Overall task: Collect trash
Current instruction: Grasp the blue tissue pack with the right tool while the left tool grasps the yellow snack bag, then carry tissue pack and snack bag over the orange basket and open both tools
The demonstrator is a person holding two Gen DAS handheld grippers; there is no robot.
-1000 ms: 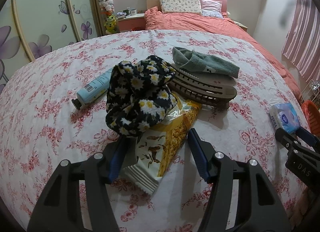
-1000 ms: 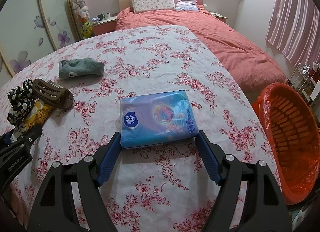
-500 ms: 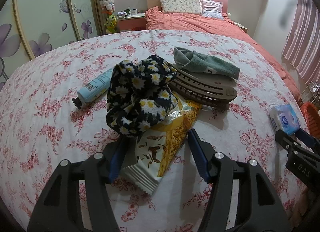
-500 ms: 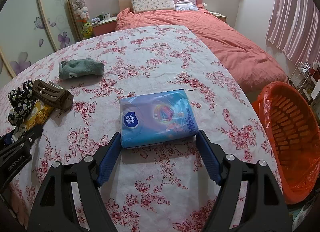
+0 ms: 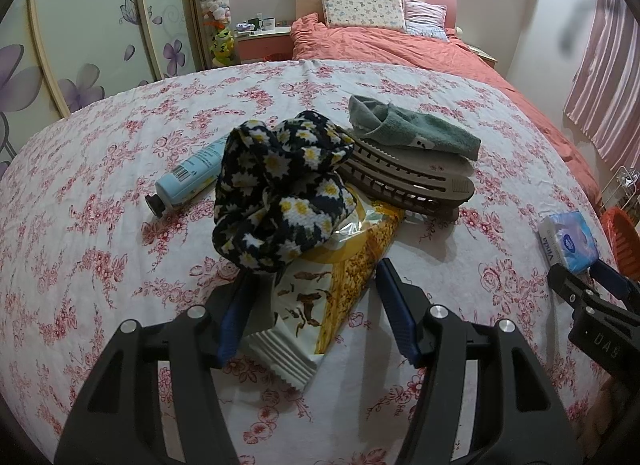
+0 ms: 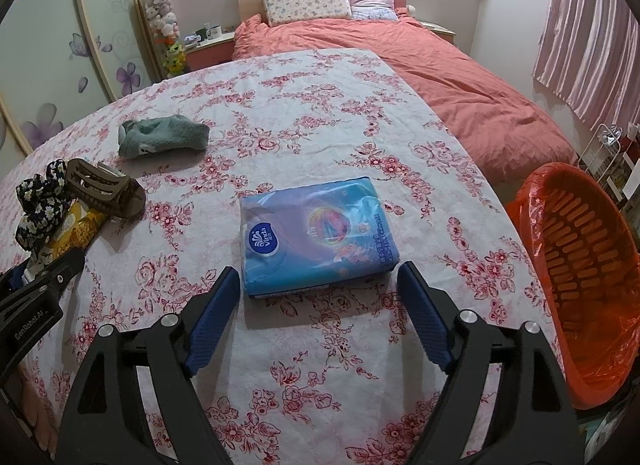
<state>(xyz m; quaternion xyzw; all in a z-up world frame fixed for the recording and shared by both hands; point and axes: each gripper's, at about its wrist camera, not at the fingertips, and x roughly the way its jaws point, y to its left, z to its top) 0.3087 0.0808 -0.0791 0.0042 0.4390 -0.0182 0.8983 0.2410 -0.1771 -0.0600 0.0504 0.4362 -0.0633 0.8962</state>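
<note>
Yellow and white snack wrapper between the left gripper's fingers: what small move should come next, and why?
Probably close the left gripper on the yellow and white snack wrapper. Its blue fingers are open on either side of the wrapper's near end, and the dark daisy-print cloth covers only the far end.

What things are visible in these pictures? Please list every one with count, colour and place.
snack wrapper: 1, yellow and white, between left fingers, partly under scrunchie
scrunchie: 1, black with daisies, on wrapper
tube: 1, light blue, left of scrunchie
hair clip: 1, brown, behind wrapper
sock: 1, grey-green, beyond clip
tissue pack: 1, blue, ahead of right fingers
basket: 1, orange, beside table at right
tablecloth: 1, white with red flowers
left gripper: open
right gripper: open
</note>
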